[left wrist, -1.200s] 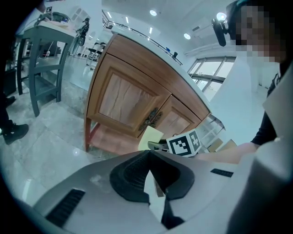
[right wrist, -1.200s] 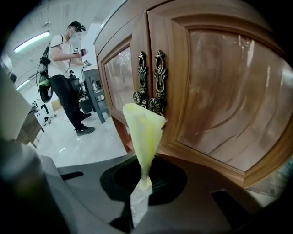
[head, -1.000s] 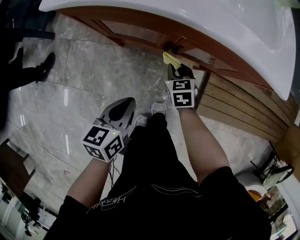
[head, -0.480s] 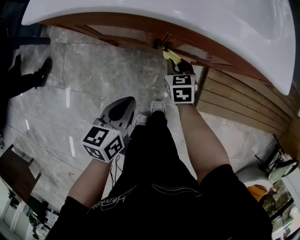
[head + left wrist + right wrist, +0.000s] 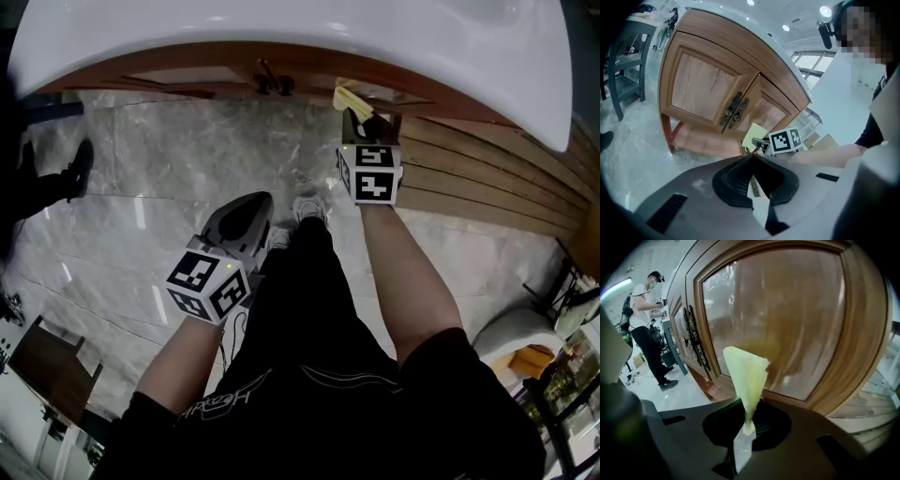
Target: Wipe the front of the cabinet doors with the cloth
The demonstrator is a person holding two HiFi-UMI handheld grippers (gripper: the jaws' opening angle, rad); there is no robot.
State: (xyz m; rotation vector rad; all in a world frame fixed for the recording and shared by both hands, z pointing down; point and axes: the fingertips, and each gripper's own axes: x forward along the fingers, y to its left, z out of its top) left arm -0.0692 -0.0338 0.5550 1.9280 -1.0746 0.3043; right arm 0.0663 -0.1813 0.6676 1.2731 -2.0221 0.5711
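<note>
In front of the wooden cabinet doors (image 5: pixel 787 315), under the white countertop (image 5: pixel 281 28): right gripper (image 5: pixel 747 425), jaws closed on the yellow cloth (image 5: pixel 746 376). The cloth stands up as a pinched cone, just beside the door panel right of the dark handles (image 5: pixel 696 338); contact with the panel cannot be told. Left gripper (image 5: pixel 752 185), jaws together, nothing between them, held low over the marble floor (image 5: pixel 141 187), well apart from the doors.

A grey veined marble floor (image 5: pixel 169 178) spreads below a curved white countertop (image 5: pixel 281 28), with brown wooden slats (image 5: pixel 487 178) at right and a black shoe (image 5: pixel 77 161) far left
</note>
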